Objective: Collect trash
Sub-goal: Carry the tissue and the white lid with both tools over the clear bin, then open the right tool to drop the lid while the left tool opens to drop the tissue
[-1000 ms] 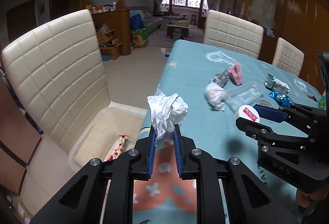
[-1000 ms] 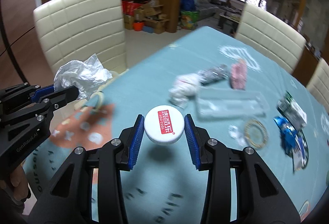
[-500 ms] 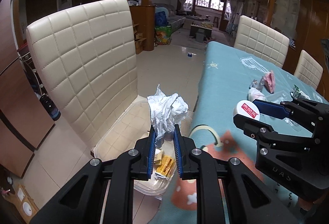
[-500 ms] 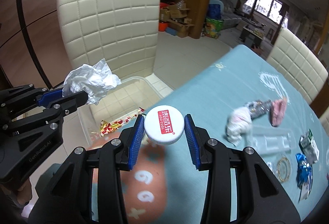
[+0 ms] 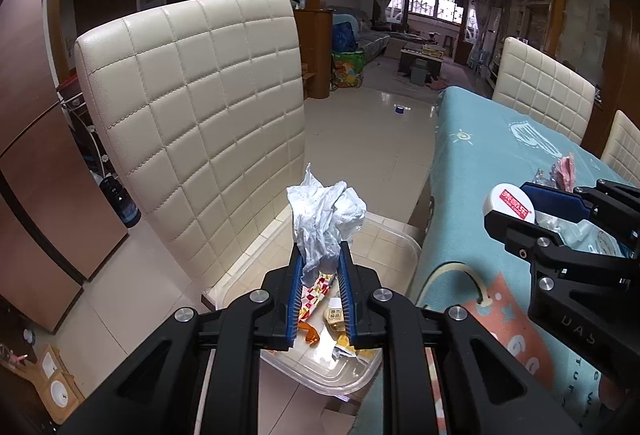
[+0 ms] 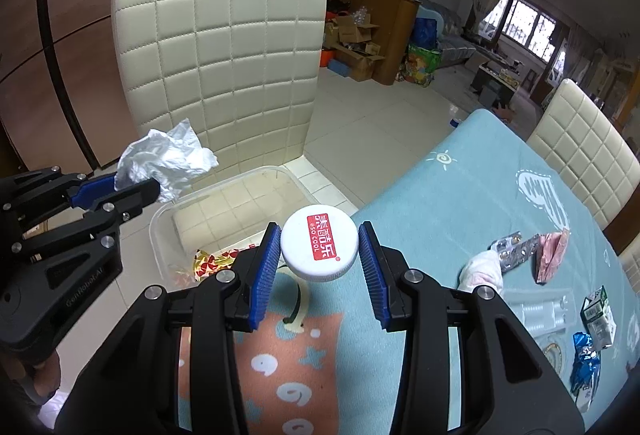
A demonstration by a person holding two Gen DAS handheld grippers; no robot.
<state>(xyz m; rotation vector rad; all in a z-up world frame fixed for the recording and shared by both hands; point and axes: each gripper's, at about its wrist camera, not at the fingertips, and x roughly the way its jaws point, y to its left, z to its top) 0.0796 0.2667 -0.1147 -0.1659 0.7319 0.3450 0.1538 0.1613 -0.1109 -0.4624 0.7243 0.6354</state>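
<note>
We see the crumpled white wrapper [image 5: 325,219] pinched tight in our left tongs [image 5: 320,283], held over the clear plastic bin [image 5: 394,247] that sits on the seat of the cream quilted chair [image 5: 192,115]. The white cap with the red label [image 6: 319,247] sits clamped between the blue pads of our right tongs [image 6: 319,267], above the desk's edge near the bin. Wrappers already lie in the bin, and more litter rests farther along the teal tablecloth [image 6: 460,195].
</note>
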